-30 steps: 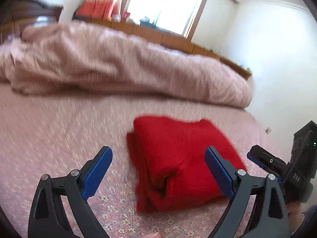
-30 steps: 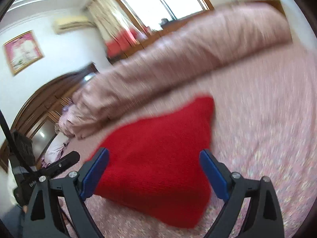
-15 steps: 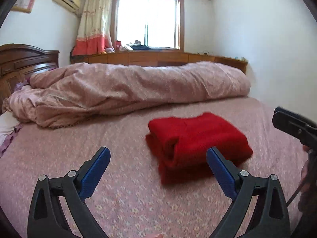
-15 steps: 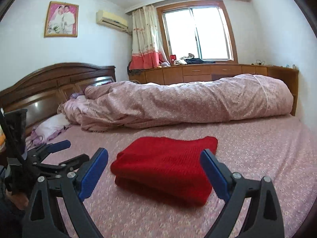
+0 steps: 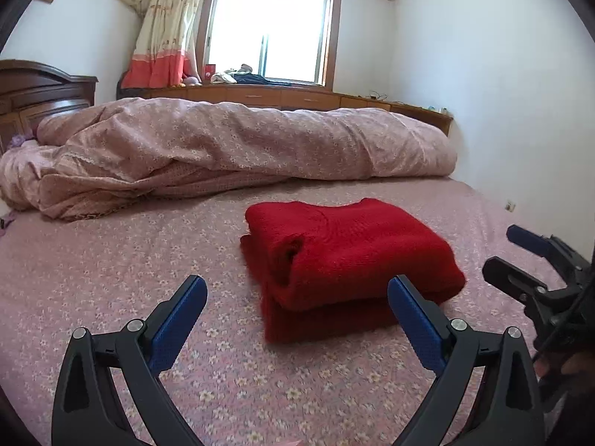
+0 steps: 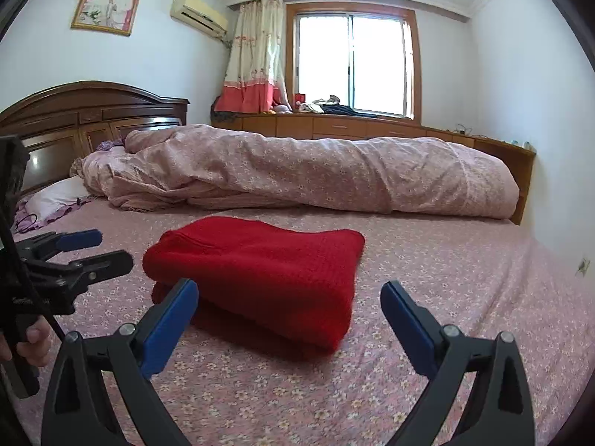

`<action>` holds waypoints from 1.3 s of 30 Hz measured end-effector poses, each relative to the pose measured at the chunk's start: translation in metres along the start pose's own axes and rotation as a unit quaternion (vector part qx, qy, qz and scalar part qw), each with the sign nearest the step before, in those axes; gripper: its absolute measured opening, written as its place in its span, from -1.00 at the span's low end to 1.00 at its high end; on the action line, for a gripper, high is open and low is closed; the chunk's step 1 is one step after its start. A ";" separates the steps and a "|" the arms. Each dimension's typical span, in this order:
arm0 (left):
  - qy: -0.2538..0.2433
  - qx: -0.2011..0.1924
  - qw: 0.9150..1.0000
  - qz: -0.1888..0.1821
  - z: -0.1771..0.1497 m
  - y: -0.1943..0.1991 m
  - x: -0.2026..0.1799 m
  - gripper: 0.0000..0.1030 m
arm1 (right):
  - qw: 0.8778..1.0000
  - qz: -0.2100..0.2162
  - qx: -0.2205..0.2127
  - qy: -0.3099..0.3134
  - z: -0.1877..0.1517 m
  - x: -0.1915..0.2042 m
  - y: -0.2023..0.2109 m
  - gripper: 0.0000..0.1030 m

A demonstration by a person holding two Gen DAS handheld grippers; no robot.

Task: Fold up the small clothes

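A: Well, your red sweater [image 5: 349,256] sits folded into a thick stack on the bedsheet [image 5: 111,278], just ahead of both claws and touching neither.

B: Right, your left gripper [image 5: 297,297] is spread wide, holding nothing. Your right gripper [image 6: 288,297] is the same, spread and empty.

A: Looks like the fold is done. You'd want to check the edges or leave it be.

B: Beyond it lies the rumpled duvet [image 6: 316,171]. The stack's underside and far edge are hidden, so you can't judge how tidy the layers are.
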State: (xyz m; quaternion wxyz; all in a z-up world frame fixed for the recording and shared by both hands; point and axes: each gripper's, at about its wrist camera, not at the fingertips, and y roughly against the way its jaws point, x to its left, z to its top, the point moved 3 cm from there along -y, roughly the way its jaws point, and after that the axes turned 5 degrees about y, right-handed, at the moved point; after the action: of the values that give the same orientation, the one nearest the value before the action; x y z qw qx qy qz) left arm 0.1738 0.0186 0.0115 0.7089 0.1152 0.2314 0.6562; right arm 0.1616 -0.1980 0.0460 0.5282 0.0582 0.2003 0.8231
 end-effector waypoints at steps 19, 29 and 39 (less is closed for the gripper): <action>-0.002 0.011 1.000 0.000 -0.029 -0.020 -0.003 0.84 | 0.999 0.017 0.032 -0.025 -0.035 -0.013 -0.028 1.00; -0.003 0.015 1.000 0.000 -0.030 -0.021 -0.004 0.84 | 0.999 0.018 0.036 -0.013 -0.033 -0.007 -0.030 1.00; -0.006 0.018 1.000 0.001 -0.030 -0.022 -0.005 0.84 | 0.999 0.019 0.039 -0.014 -0.035 -0.007 -0.031 1.00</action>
State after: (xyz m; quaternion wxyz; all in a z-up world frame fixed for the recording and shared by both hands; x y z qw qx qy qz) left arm 0.1785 0.0070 -0.0239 0.7076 0.1317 0.2389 0.6519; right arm 0.1801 -0.2028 0.0029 0.5130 0.0938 0.2235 0.8235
